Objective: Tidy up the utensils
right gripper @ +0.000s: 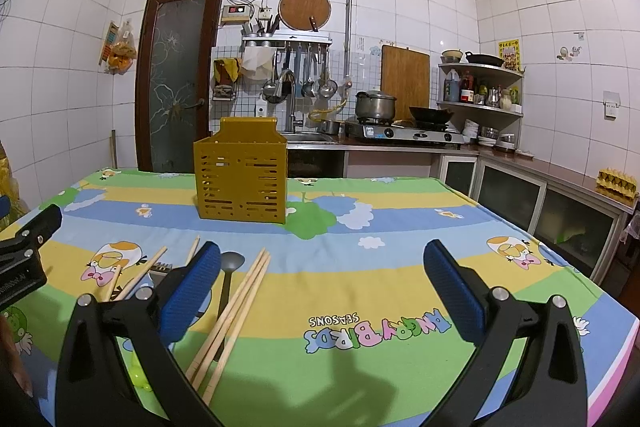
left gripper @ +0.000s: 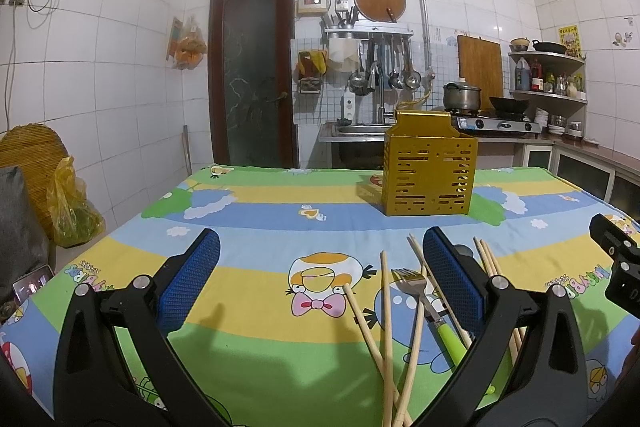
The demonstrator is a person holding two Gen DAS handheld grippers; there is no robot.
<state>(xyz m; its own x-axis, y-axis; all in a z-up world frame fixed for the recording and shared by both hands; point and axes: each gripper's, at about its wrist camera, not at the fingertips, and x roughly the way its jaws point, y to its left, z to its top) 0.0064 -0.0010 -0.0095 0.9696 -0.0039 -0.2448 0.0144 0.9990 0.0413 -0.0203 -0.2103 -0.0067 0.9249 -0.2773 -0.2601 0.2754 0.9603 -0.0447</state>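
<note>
Chopsticks [left gripper: 386, 327], pale wood, lie loose on the cloth right by the left gripper [left gripper: 320, 279], mixed with a steel fork [left gripper: 414, 285] on a lime-green plastic handle. Left gripper's fingers wide apart, nothing between the blue textured pads [left gripper: 192, 283]. Right gripper [right gripper: 322, 283] same: fingers spread, holding nothing.

Right wrist view adds what the left mostly hides: three more chopsticks [right gripper: 236, 311] side by side, and a grey spoon [right gripper: 232, 263] just beside its left pad. Fork is clear only in the left view.

Utensil holder [left gripper: 430, 175]: gold perforated box with slotted walls and a raised back plate, upright mid-table, well apart from the utensils. Can't tell if anything is inside.

Tablecloth [right gripper: 360, 275] is striped cartoon print; right view reads "ANGRY BIRDS SEASONS", upside down from this side. Left view shows the same lettering only partly.

Behind: white tiled wall, dark door with frosted glass, hanging ladles, steel pot [right gripper: 376, 105] and black wok [right gripper: 430, 115] on a gas stove
</note>
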